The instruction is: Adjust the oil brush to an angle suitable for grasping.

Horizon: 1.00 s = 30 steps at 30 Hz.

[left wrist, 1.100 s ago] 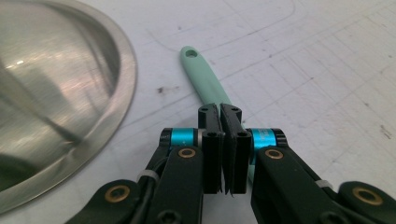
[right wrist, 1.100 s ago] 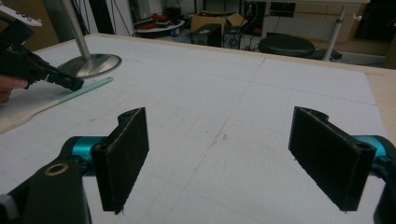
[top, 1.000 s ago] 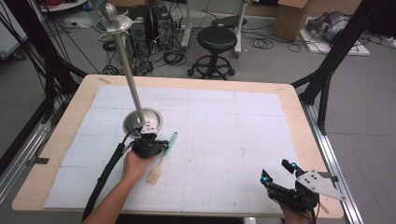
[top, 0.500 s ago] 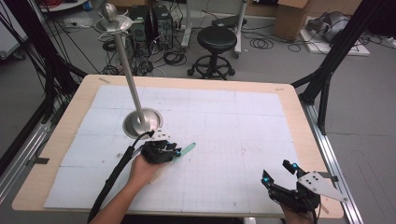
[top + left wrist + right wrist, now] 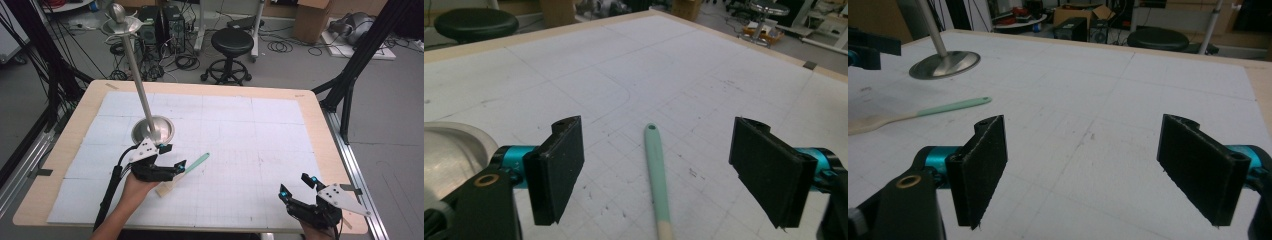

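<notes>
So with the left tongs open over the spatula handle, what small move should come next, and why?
Probably lower the left tongs a little and close them on the spatula. Its green handle lies flat on the table mat, running between the two open jaws without touching either. The right tongs sit open near the front edge, far from it, so the left is better placed.

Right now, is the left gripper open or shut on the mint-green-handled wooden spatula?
Open. The left gripper has its black jaws spread wide, with the mint-green-handled wooden spatula lying flat on the white mat between them, touching neither.
</notes>
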Available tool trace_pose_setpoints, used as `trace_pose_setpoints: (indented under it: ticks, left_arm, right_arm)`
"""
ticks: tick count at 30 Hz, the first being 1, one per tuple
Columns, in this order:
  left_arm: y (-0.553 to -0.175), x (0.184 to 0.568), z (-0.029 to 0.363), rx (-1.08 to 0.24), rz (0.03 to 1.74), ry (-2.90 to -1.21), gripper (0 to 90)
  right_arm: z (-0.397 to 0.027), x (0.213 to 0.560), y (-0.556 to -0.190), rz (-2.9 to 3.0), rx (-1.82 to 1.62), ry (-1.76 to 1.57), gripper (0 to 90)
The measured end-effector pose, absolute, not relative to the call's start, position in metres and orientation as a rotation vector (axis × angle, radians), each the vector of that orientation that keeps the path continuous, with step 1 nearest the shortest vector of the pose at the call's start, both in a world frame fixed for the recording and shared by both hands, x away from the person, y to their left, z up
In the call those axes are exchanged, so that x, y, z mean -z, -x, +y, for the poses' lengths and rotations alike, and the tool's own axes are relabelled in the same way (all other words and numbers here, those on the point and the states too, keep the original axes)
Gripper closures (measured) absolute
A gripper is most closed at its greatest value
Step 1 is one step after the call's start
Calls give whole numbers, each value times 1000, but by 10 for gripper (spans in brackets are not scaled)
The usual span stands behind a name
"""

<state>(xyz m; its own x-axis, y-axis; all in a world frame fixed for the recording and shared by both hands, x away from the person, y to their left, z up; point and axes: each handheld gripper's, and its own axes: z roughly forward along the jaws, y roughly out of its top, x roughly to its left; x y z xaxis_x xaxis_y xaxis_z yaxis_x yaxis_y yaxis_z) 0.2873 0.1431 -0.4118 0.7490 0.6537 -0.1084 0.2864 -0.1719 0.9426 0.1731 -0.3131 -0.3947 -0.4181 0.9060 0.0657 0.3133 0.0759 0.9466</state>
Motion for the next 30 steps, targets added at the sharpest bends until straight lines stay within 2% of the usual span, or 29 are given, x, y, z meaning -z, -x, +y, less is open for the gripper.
trace_pose_setpoints:
  ticks: [19,30]
  left_arm:
    - [-265,407,188,-398,764,-1628,212]
    - [-262,409,194,-401,780,-1643,223]
  right_arm:
    - [-309,398,-172,1811,-1342,-1210,186]
    - [-306,398,-172,1823,-1338,-1200,187]
